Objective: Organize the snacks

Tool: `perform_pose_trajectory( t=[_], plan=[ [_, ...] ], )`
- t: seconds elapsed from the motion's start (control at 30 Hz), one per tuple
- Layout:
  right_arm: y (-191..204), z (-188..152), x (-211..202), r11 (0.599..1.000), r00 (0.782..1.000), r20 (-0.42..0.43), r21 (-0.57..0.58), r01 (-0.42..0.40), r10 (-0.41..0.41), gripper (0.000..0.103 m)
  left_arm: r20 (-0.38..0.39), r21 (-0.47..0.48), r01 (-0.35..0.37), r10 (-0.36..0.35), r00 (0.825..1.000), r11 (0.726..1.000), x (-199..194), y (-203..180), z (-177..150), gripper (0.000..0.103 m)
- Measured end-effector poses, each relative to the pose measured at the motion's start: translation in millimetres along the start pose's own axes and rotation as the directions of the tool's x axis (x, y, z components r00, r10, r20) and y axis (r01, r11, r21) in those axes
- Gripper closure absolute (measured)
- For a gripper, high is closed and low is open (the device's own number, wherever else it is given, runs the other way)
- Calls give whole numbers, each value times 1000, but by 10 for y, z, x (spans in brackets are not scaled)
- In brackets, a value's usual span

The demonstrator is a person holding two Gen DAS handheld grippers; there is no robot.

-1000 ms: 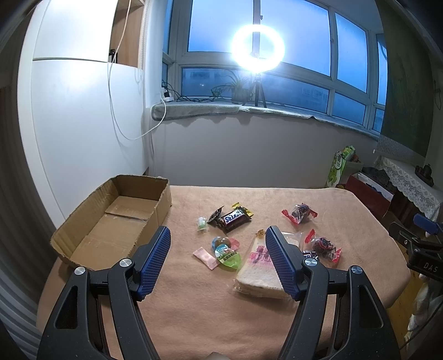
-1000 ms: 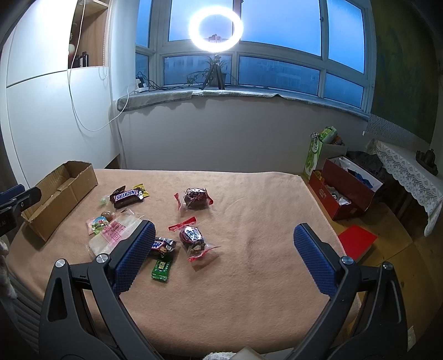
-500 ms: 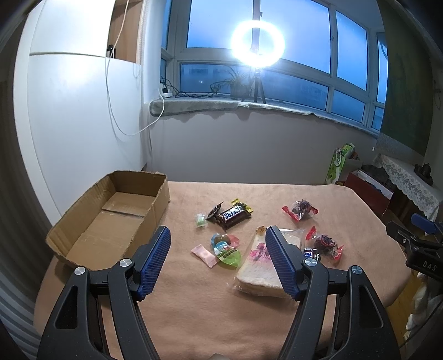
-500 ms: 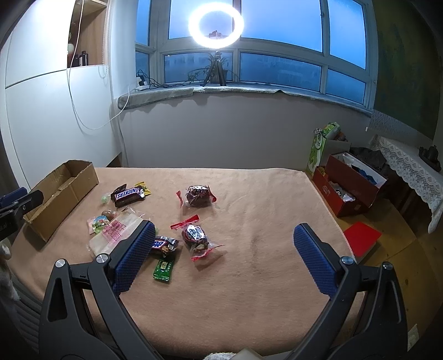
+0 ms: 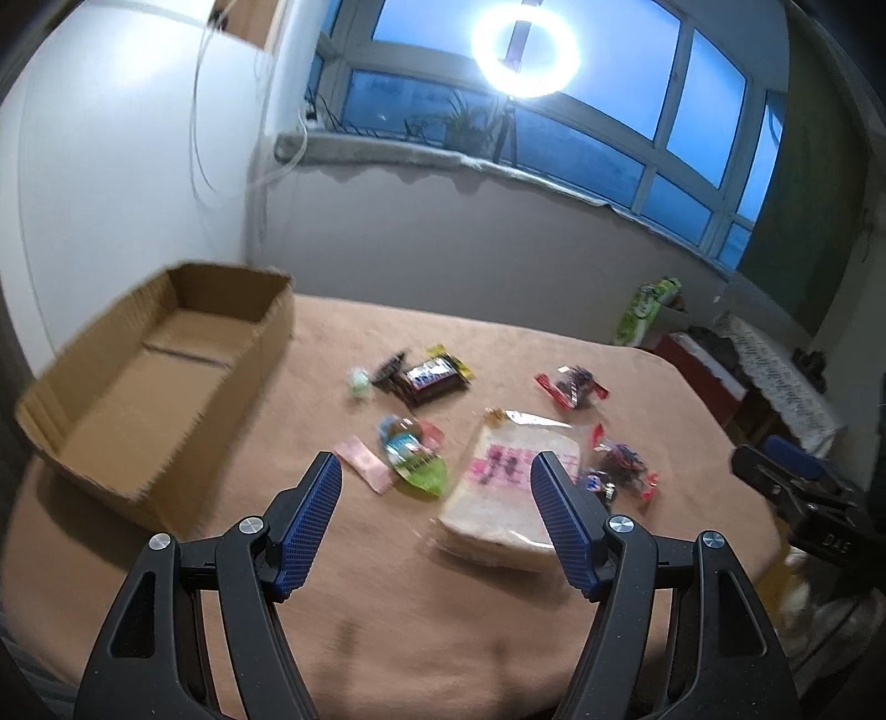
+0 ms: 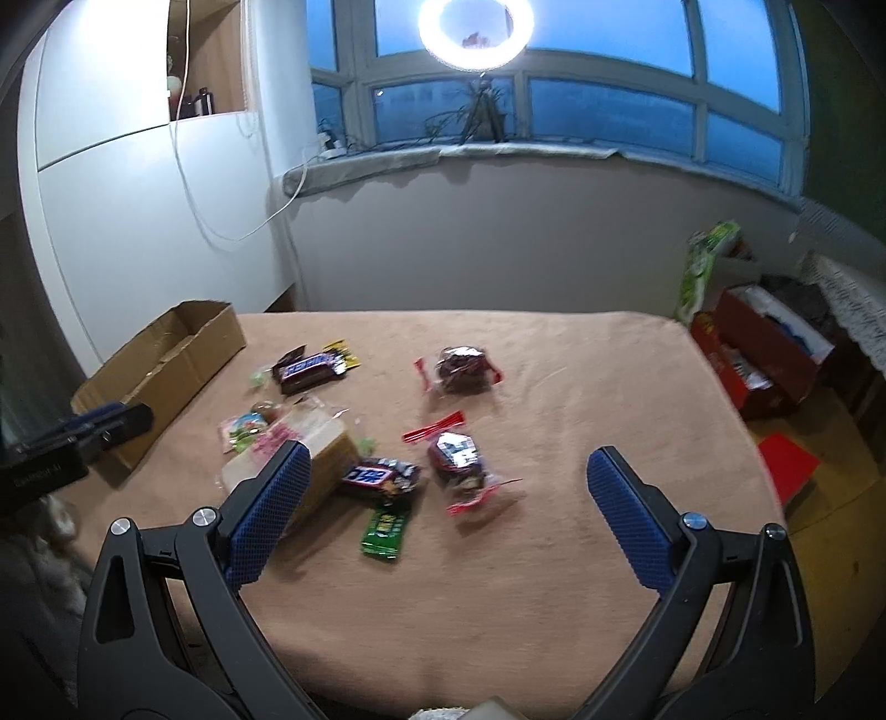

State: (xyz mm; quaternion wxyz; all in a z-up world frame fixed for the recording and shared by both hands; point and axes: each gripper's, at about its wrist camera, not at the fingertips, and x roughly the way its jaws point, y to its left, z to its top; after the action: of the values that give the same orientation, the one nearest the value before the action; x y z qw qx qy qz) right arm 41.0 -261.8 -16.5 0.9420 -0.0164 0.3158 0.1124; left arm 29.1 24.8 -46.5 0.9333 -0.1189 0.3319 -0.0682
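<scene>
Several snacks lie on a table under a tan cloth (image 5: 387,609). An open cardboard box (image 5: 149,382) (image 6: 166,365) stands at the left and holds nothing. A Snickers bar (image 5: 429,379) (image 6: 310,368), a bagged bread slice (image 5: 509,493) (image 6: 318,443), a green-and-blue packet (image 5: 412,459), a pink packet (image 5: 365,471), a green bar (image 6: 385,529) and red-wrapped sweets (image 6: 462,368) (image 6: 459,468) are scattered mid-table. My left gripper (image 5: 437,515) hangs open above the near edge, short of the bread. My right gripper (image 6: 446,515) is open above the green bar and the near sweets.
A white cabinet wall (image 5: 111,166) rises behind the box. A ring light (image 6: 476,25) stands on the windowsill. Right of the table are a red box (image 6: 769,360) and a green bag (image 6: 703,266) on the floor.
Both grippers have moved forward and tilted down toward the snacks, which look larger and nearer now. Nothing on the table has shifted, and both pairs of jaws stay open.
</scene>
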Motion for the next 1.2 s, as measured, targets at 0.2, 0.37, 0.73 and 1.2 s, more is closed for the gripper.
perform_pose_trajectory(
  t=[0.2,0.37,0.73,1.2],
  plan=[
    [-19,49,267,990,988,-87,69,-124,130,1,-60,-64,83,-87,994,994,151,66,-58,33],
    [33,64,512,969,962,-143,124,-216,233,5,-120,-158,176,-196,973,972,346,133,-123,34],
    [160,40,1012,914,885,-255,232,-334,389,26,-178,-188,199,-232,956,962,581,185,-158,40],
    [211,-43,1261,873,829,-307,306,-379,468,52,-231,-184,232,-272,934,955,818,223,-173,50]
  ],
)
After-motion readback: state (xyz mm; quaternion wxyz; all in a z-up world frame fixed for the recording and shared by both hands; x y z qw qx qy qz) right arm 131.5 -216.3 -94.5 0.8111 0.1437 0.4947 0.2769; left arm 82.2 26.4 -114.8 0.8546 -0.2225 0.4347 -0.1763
